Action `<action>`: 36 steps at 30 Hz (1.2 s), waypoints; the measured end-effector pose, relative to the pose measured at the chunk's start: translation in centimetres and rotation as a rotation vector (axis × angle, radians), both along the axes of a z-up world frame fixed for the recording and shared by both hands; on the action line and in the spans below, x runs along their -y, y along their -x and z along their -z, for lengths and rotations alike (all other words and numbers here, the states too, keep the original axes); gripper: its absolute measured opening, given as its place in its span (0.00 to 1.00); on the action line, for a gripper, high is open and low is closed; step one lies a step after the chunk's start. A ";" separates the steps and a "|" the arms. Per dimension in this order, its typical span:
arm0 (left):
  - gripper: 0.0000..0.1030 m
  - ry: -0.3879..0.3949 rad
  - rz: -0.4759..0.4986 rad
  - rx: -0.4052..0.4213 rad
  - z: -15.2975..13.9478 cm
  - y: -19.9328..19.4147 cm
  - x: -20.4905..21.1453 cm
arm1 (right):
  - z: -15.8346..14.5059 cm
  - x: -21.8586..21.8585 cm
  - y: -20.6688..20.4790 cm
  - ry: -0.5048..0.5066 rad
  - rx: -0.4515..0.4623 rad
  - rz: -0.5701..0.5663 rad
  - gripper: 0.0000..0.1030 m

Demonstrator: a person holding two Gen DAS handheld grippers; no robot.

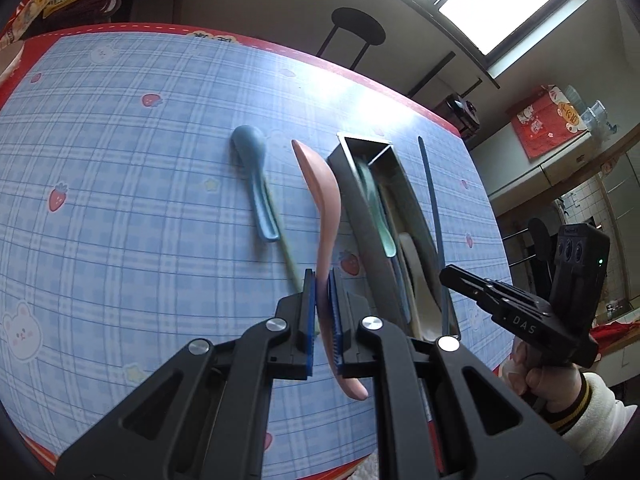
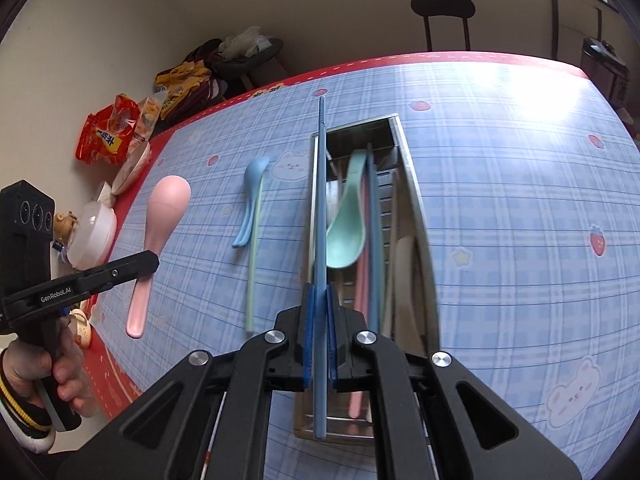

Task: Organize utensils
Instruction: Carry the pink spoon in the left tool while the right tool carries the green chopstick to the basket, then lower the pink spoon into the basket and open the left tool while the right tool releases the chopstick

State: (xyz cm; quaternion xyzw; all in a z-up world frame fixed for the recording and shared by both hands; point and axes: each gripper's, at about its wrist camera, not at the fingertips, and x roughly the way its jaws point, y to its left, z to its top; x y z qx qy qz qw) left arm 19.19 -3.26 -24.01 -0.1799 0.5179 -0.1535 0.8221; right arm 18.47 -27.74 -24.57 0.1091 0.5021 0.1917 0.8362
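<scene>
Left wrist view: our left gripper (image 1: 323,312) fingers clamp the pink spoon (image 1: 320,196) beside the tray (image 1: 356,200); right gripper (image 2: 320,334) pinches a blue chopstick (image 2: 321,200) lengthwise over it, probably for dropping in.

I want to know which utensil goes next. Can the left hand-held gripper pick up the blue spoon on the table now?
Probably not yet. The left hand-held gripper is already shut on the pink spoon. The blue spoon lies uncovered on the tablecloth, with a green chopstick beside it.
</scene>
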 end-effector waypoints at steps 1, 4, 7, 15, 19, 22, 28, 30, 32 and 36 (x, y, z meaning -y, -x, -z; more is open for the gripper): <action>0.11 -0.001 0.010 0.002 -0.1 -0.4 1.0 | 0.0 0.8 0.1 0.003 0.003 0.011 0.06; 0.11 -0.013 0.043 0.001 -0.2 -1.2 3.6 | 0.0 2.4 0.1 0.011 0.012 0.040 0.06; 0.11 -0.024 0.059 -0.016 0.1 -2.1 5.5 | 0.1 3.6 0.2 0.008 0.013 0.057 0.06; 0.11 -0.077 0.119 -0.022 0.2 -4.0 9.1 | 1.1 5.0 -0.3 -0.024 -0.006 0.091 0.06; 0.11 -0.081 0.128 -0.036 0.6 -5.2 9.9 | 1.5 4.8 -0.9 -0.028 -0.015 0.088 0.06; 0.11 -0.078 0.131 -0.050 1.1 -6.1 10.3 | 1.7 4.4 -1.3 -0.032 -0.023 0.083 0.06; 0.11 -0.064 0.137 -0.074 1.9 -7.7 11.3 | 2.3 3.5 -1.9 -0.035 -0.040 0.063 0.06; 0.11 -0.062 0.137 -0.081 2.2 -8.3 11.5 | 2.5 3.3 -2.1 -0.035 -0.047 0.059 0.06; 0.11 -0.056 0.133 -0.091 2.5 -8.9 11.7 | 2.7 3.0 -2.1 -0.032 -0.055 0.054 0.06; 0.11 -0.030 0.098 -0.124 3.2 -10.3 12.1 | 3.4 2.5 -2.3 -0.026 -0.075 0.045 0.06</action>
